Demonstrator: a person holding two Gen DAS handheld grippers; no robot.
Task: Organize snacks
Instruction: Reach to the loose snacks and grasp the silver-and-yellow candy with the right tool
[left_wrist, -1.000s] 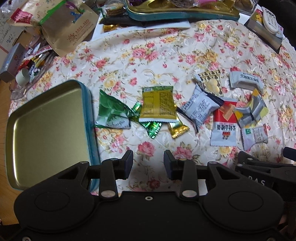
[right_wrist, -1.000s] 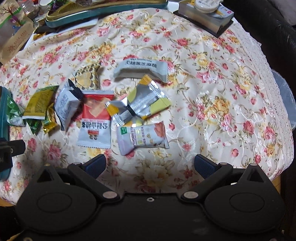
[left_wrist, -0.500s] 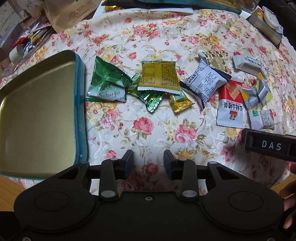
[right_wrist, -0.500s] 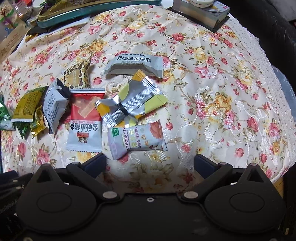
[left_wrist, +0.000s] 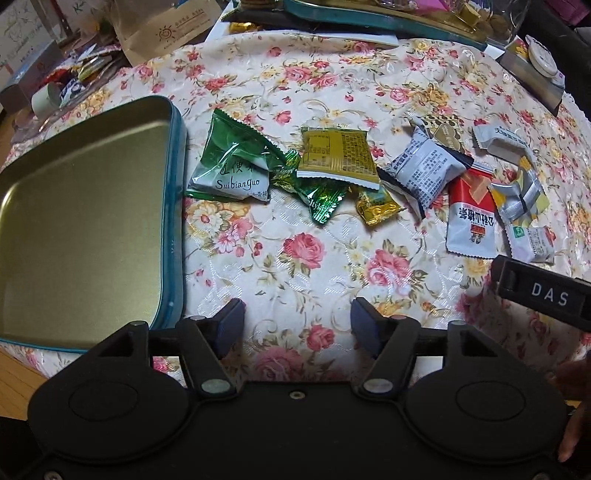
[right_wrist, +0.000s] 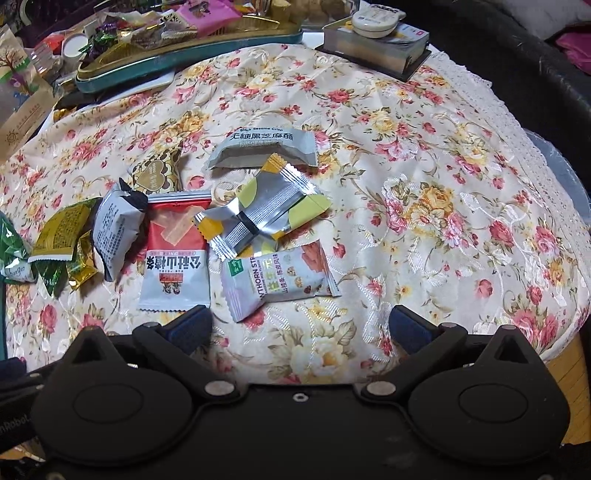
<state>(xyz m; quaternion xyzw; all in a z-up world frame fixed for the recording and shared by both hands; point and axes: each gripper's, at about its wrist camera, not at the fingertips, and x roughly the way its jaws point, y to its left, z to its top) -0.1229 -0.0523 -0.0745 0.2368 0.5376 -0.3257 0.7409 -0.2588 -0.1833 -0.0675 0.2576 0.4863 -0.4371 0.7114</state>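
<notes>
- Snacks lie in a loose row on the cloth (left_wrist: 295, 273), all right of the tin (left_wrist: 85, 221); the tin holds nothing yet.
- Your left gripper (left_wrist: 297, 328) has its jaws apart and holds nothing; your right gripper (right_wrist: 301, 325) also stands wide apart and empty.
- Risk, I think: the green pack (left_wrist: 231, 166), nearest the tin, overlaps the next wrappers, so a shallow pinch may drag two or slip on the foil.
- Only the left view shows the tin whole; only the right view shows the hawthorn pack (right_wrist: 277, 282) clearly.
</notes>
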